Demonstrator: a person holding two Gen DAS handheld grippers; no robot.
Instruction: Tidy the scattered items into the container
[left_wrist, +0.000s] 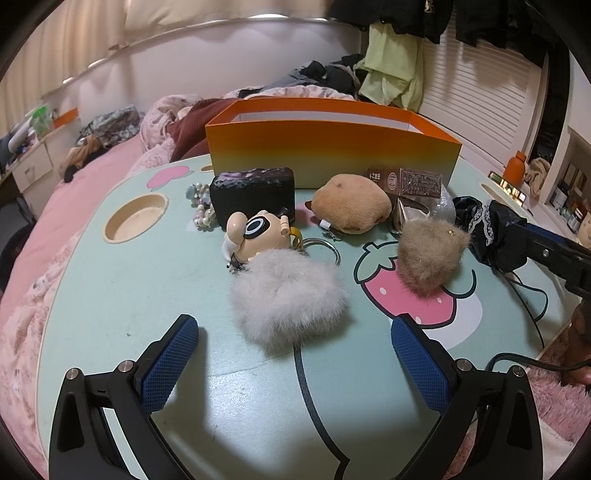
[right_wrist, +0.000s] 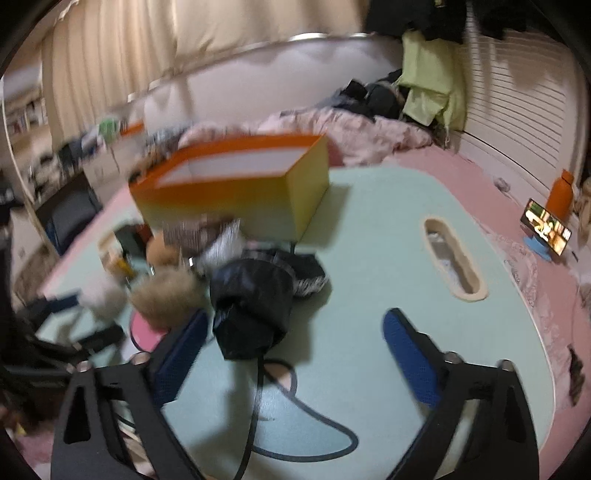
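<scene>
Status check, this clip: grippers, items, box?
Left gripper open, behind white pompom. Right gripper open beside black pouch. Orange box empty-looking; items still scattered.

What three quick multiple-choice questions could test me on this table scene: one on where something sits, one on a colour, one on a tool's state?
1. Where is the white fluffy pompom?
A. in the box
B. on the table, ahead of the left tool
C. on the bed

2. What colour is the box rim?
A. orange
B. blue
C. black

3. How is the right tool?
A. shut on the black item
B. open, holding nothing
C. inside the box

Answers: 1 B, it lies on the tabletop between the spread fingers; 2 A, its upper edge is orange; 3 B, its fingers stand wide apart.
</scene>
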